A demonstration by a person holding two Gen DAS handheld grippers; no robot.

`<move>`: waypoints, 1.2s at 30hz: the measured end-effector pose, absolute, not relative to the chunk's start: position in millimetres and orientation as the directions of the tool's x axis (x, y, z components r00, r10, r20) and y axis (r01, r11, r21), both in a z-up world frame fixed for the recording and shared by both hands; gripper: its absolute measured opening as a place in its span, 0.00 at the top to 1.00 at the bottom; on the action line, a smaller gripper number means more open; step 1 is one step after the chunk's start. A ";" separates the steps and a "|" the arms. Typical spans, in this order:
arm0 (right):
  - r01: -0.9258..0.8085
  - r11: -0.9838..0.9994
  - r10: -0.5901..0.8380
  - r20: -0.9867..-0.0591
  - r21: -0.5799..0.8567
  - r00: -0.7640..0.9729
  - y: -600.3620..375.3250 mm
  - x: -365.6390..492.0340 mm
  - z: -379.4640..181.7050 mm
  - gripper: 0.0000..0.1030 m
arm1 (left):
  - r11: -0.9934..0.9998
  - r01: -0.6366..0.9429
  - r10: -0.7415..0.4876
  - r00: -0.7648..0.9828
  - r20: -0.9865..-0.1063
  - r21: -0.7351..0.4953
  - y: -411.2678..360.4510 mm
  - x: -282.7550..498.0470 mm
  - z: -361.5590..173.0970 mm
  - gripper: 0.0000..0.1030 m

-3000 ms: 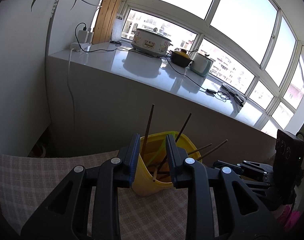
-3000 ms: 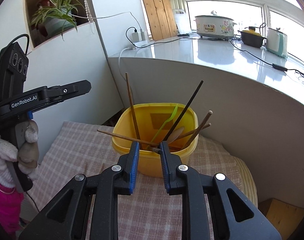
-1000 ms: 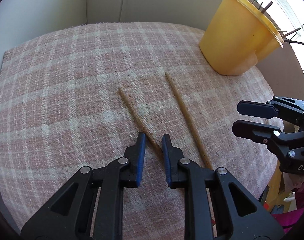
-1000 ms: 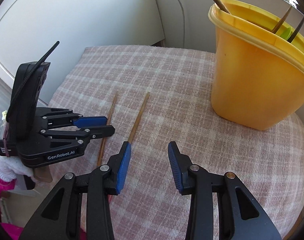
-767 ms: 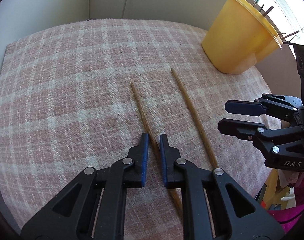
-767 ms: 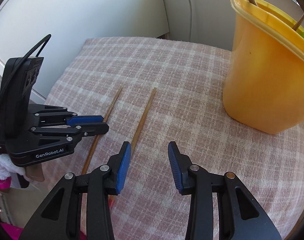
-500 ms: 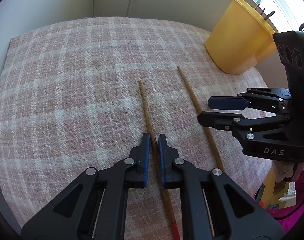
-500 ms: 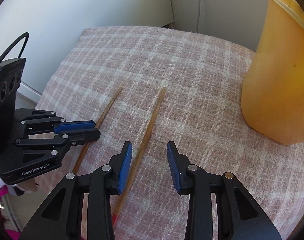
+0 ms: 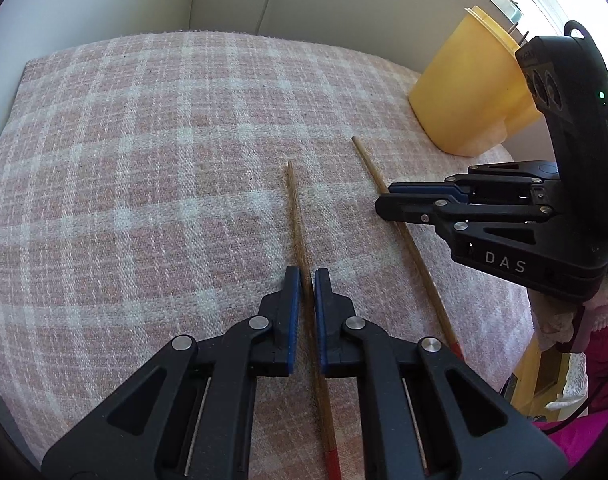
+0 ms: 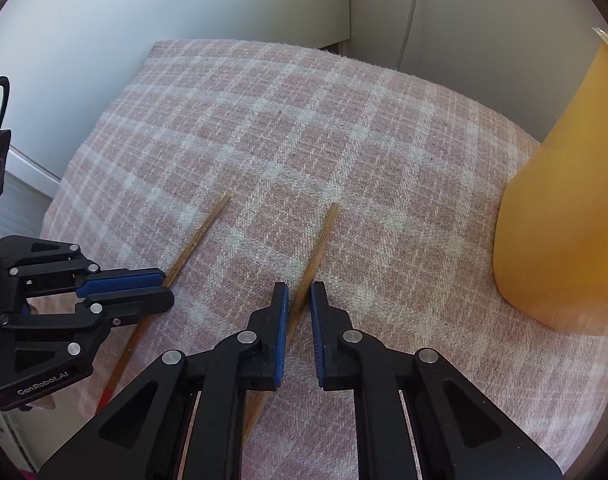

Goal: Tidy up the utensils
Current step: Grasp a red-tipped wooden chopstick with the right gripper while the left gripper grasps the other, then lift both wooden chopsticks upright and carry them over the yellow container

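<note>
Two brown wooden chopsticks with red ends lie side by side on a pink checked cloth (image 9: 144, 184). My left gripper (image 9: 307, 280) is shut on the left chopstick (image 9: 296, 220), which also shows in the right wrist view (image 10: 200, 236). My right gripper (image 10: 299, 294) has its jaws nearly closed around the right chopstick (image 10: 321, 236), which also shows in the left wrist view (image 9: 407, 240); whether the pads touch it is unclear. A yellow utensil holder (image 9: 467, 100) stands at the far right of the cloth and also shows in the right wrist view (image 10: 563, 220).
A white wall (image 10: 164, 20) rises behind the cloth. The cloth's edge drops off at the left (image 10: 60, 184) and at the near side. A cable (image 10: 409, 12) hangs down the wall. Each gripper body sits close beside the other.
Both grippers have come down from the yellow holder to the chopsticks. The left jaws have closed on the left chopstick. The right jaws have narrowed from wide open around the right chopstick.
</note>
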State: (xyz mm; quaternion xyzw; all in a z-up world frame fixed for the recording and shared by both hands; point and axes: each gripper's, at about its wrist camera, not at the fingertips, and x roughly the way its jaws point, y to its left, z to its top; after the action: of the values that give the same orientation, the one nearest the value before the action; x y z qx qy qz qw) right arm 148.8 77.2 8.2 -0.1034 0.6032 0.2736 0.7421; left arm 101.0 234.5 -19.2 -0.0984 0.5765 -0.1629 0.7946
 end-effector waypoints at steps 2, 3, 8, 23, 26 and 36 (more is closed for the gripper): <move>-0.520 0.830 0.300 -0.948 0.202 0.110 74.8 149.0 9.1 0.95 | 0.928 0.139 -0.373 0.289 -0.882 -0.347 238.3 96.5 -16.2 0.95; -0.514 0.830 0.310 -0.945 0.215 0.105 73.4 149.1 9.7 0.95 | 0.927 0.135 -0.375 0.293 -0.880 -0.350 242.0 94.6 -14.7 0.95; -0.495 0.829 0.358 -0.927 0.260 0.113 61.2 143.5 23.5 0.96 | 0.919 0.118 -0.394 0.315 -0.863 -0.376 261.0 89.3 -3.0 0.95; -0.490 0.827 0.409 -0.893 0.276 0.186 41.9 132.4 56.2 0.96 | 0.942 0.119 -0.333 0.239 -0.912 -0.313 268.1 97.4 10.4 0.92; -0.489 0.828 0.409 -0.892 0.275 0.190 40.7 130.5 55.3 0.96 | 0.951 0.161 -0.293 0.204 -0.934 -0.263 259.3 105.1 0.1 0.92; -0.503 0.824 0.424 -0.872 0.260 0.244 32.9 121.4 66.4 0.96 | 0.932 0.166 -0.360 0.327 -0.874 -0.322 275.7 100.0 36.6 0.97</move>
State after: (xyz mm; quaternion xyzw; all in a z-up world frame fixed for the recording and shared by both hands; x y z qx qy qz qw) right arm 121.4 32.9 66.4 -0.0365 0.5400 0.2941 0.7878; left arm 100.0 275.7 36.6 -0.0874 0.5568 -0.1623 0.8100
